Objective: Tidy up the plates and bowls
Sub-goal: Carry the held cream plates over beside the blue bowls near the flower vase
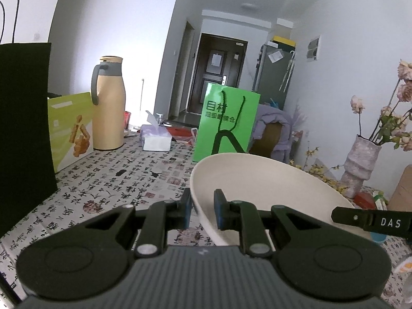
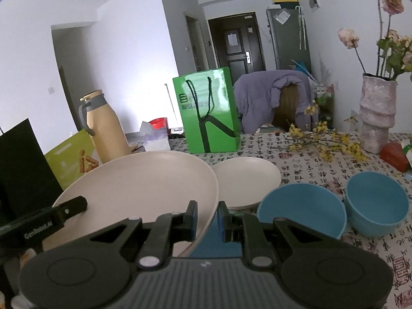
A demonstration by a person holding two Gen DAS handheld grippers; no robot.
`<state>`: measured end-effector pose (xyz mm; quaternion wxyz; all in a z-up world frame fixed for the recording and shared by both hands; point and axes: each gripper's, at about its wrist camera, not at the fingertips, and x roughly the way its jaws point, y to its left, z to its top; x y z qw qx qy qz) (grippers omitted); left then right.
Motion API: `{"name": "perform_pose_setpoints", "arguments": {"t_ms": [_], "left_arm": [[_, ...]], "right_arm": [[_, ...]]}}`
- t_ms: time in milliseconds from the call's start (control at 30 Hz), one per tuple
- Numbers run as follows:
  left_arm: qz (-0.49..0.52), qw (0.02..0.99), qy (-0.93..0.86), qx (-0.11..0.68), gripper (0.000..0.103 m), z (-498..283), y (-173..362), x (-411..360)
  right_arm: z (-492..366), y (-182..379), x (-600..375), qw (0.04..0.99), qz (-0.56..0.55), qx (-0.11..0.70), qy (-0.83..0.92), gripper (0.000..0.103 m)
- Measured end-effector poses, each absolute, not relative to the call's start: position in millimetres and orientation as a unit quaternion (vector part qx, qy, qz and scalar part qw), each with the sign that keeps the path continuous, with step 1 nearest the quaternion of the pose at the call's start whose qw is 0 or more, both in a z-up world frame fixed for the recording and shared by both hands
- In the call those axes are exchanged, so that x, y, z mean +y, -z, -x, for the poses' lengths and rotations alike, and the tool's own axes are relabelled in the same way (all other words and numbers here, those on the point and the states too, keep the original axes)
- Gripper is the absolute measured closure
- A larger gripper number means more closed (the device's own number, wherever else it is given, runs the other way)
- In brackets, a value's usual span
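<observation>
A large cream plate (image 1: 257, 180) hangs tilted above the patterned tablecloth, held at both sides. My left gripper (image 1: 203, 206) is shut on its left rim, and my right gripper (image 2: 208, 213) is shut on the right rim of the same plate (image 2: 144, 180). Each view shows the other gripper's finger on the far rim: the right one (image 1: 370, 222) and the left one (image 2: 64, 213). A smaller cream plate (image 2: 247, 175) lies on the table behind. Two blue bowls (image 2: 301, 206) (image 2: 376, 200) stand to its right. Something blue (image 2: 213, 249) shows under my right gripper.
A green paper bag (image 2: 208, 110) stands behind the plates. A beige thermos jug (image 1: 108, 108), a snack bag (image 1: 69, 131) and a black bag (image 1: 23, 118) are on the left. A tissue box (image 1: 157, 136) sits farther back. A vase of flowers (image 2: 376, 118) and yellow sprigs (image 2: 327, 144) are on the right.
</observation>
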<state>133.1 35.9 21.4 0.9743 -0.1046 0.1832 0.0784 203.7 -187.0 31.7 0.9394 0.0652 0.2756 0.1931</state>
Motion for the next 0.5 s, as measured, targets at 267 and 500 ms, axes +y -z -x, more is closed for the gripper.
{"name": "perform_pose_setpoints", "arguments": {"t_ms": [267, 500], "left_arm": [[0.096, 0.976, -0.067, 0.182, 0.085, -129, -21, 21], [0.087, 0.978, -0.054, 0.181, 0.085, -126, -21, 4]], "right_arm": [[-193, -28, -207, 0.941, -0.077, 0.27, -0.187, 0.087], [-181, -29, -225, 0.946, -0.081, 0.262, -0.174, 0.087]]}}
